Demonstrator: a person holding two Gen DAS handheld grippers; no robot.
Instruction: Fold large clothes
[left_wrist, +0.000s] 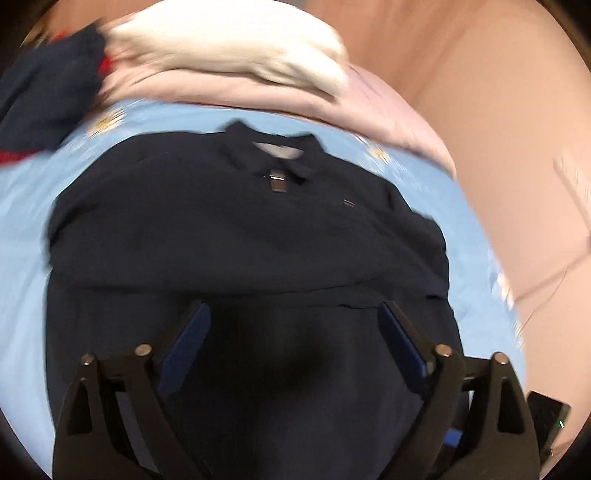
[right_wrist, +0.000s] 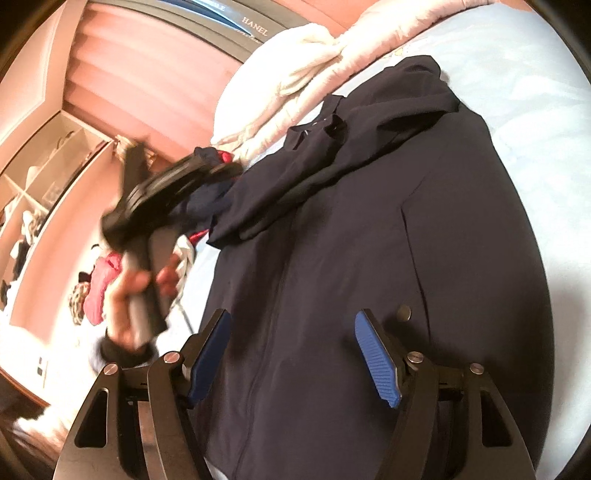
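Observation:
A dark navy jacket (left_wrist: 243, 236) lies flat on the light blue bedsheet (left_wrist: 22, 280), collar at the far end, with a sleeve folded across its chest. My left gripper (left_wrist: 293, 314) is open and empty, hovering over the jacket's lower half. In the right wrist view the jacket (right_wrist: 369, 240) fills the middle. My right gripper (right_wrist: 293, 321) is open and empty above its hem, near a snap button (right_wrist: 403, 314). The left gripper (right_wrist: 173, 192) shows there too, blurred, held by a hand over the jacket's left side.
A white and pink duvet (left_wrist: 229, 62) is heaped at the head of the bed. Another navy and red garment (left_wrist: 44, 96) lies at the far left. A pile of clothes (right_wrist: 96, 291) and shelves (right_wrist: 40, 170) are beyond the bed. A phone (left_wrist: 546, 421) sits at the right edge.

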